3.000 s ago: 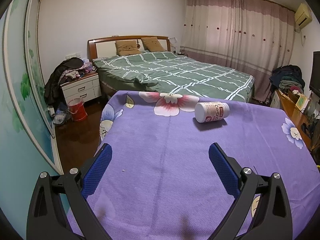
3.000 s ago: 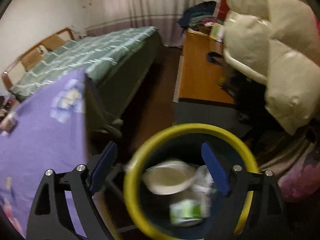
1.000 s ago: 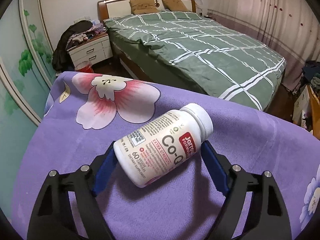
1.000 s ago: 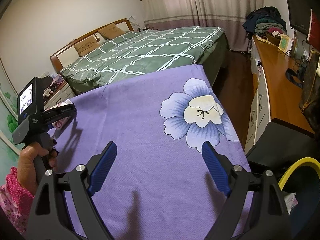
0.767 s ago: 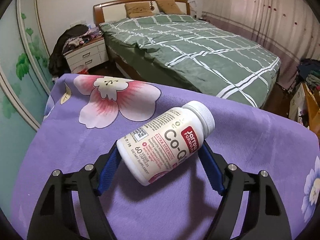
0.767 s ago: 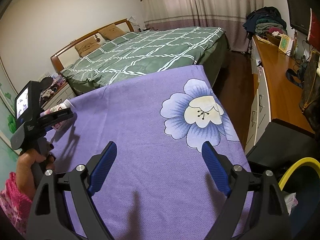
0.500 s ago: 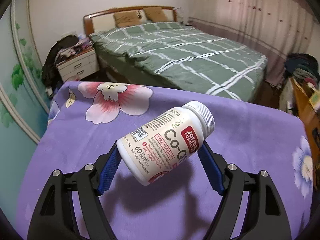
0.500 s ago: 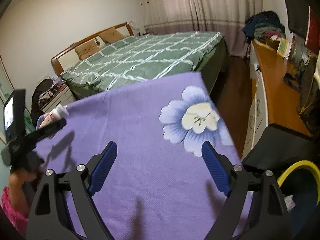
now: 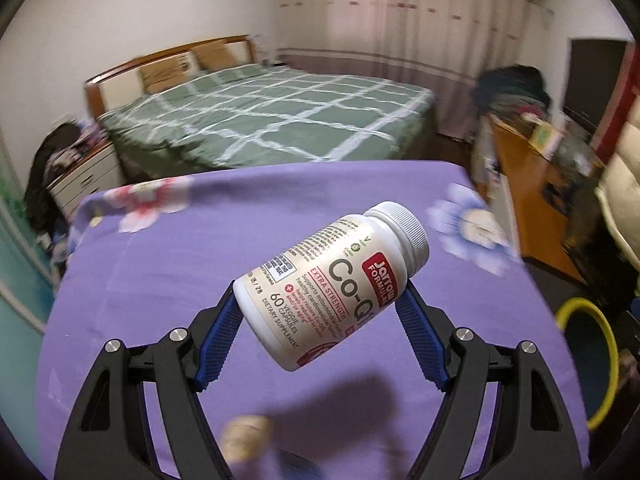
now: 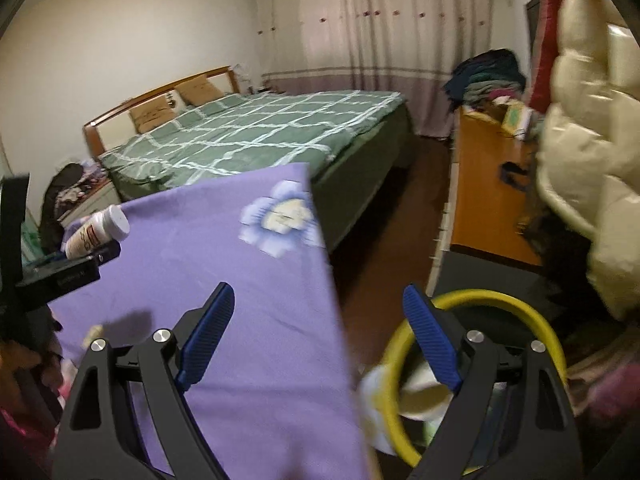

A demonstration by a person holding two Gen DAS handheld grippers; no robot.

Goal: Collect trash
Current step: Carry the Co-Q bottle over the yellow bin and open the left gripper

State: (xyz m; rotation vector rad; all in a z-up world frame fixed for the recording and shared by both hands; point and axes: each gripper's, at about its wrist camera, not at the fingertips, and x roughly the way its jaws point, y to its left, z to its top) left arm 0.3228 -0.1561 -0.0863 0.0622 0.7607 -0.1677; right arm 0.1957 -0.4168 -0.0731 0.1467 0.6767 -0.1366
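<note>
At your twelve o'clock stands a bed (image 9: pixel 264 128) under a green quilt with a white grid, two tan pillows (image 9: pixel 180 66) propped against its wooden headboard (image 10: pixel 160 96). Around ten o'clock you have a white nightstand (image 9: pixel 84 180) heaped with dark clothing. Pale curtains (image 10: pixel 384 32) with a mauve band hang across the far wall at about one o'clock. At two o'clock an orange wooden desk (image 10: pixel 480 184) runs along the wall, a pile of clothes (image 9: pixel 512 92) at its far end. A cream puffer coat (image 10: pixel 588 168) hangs at three o'clock. Below you spreads a purple cloth (image 9: pixel 224 256) printed with flowers.
</note>
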